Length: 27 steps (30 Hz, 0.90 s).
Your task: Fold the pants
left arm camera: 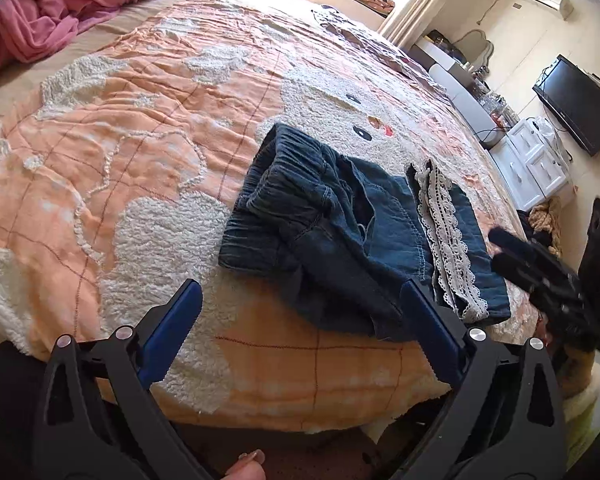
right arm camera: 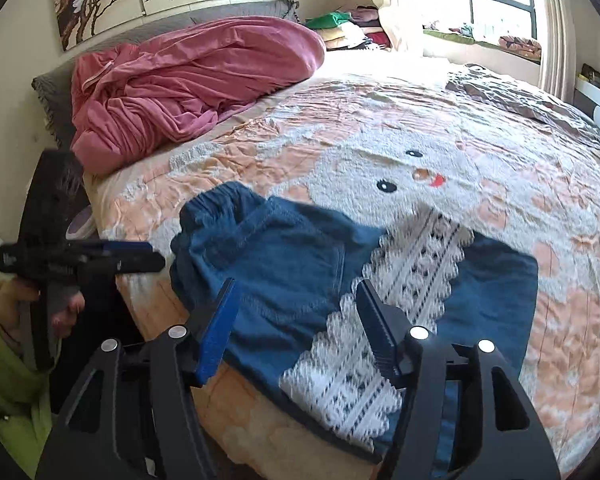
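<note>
Pants (left arm camera: pixel 340 232) lie folded in a compact bundle on the bed (left arm camera: pixel 120 128) near its front edge, elastic waistband toward the pink duvet (right arm camera: pixel 188 84), white lace trim (right arm camera: pixel 404 292) running across the top layer. Left tongs (left arm camera: pixel 300 296) spread wide, nothing between the blue pads, hovering just off the bundle's near corner; right tongs (right arm camera: pixel 296 292) partly open above the lace, empty, pads clear of the cloth.
</note>
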{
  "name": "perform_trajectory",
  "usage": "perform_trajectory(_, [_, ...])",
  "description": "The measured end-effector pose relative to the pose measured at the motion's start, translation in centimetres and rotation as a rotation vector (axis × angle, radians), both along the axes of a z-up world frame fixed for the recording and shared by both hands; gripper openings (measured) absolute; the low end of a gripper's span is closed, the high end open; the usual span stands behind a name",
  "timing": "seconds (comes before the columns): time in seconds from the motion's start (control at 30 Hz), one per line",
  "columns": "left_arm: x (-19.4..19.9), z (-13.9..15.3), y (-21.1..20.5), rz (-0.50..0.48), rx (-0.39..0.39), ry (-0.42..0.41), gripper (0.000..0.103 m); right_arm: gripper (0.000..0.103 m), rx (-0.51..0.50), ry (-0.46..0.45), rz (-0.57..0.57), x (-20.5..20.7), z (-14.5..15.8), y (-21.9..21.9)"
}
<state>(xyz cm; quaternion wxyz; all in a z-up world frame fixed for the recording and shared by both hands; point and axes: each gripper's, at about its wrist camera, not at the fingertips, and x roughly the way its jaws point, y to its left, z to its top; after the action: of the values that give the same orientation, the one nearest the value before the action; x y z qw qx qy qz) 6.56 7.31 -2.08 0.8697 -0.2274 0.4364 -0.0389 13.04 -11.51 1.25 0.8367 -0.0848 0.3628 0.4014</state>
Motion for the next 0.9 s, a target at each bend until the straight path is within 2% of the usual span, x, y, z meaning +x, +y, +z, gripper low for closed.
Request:
perform_trajectory(0.07, [0.0,-0.4,-0.2,-0.013,-0.025,0.007,0.093,0.059,-0.002,0.005,0.034,1.8,0.7,2.1])
perform_trajectory(0.17, [0.2,-0.7,-0.4,-0.020,-0.061,0.006,0.093,0.061,0.009,0.081,0.111,4.7,0.9,5.4])
perform_trajectory(0.3, [0.6,-0.8,-0.7,-0.027,-0.073,0.001,0.093,0.065,-0.040,0.147,0.186,7.1,0.7,9.4])
perform_trajectory(0.5, [1.6,-1.5,-0.2,-0.014,-0.109,0.013,0.093,0.066,-0.146,0.235,0.247,9.3,-1.8,14.0])
perform_trajectory(0.7, [2.3,-1.9,0.1,-0.018,-0.138,0.007,0.093,0.066,-0.138,0.326,0.285,10.6,-3.6,16.7])
perform_trajectory(0.77, [2.4,-2.0,0.0,-0.013,-0.141,0.006,0.093,0.063,-0.164,0.341,0.296,10.5,-4.4,17.5])
perform_trajectory(0.83, [2.5,-2.1,0.0,-0.004,-0.139,0.004,0.092,0.047,-0.180,0.350,0.314,10.1,-5.2,18.1])
perform_trajectory(0.9, [2.7,-2.2,0.1,0.010,-0.131,0.004,0.083,0.041,-0.169,0.333,0.315,9.6,-5.3,18.1])
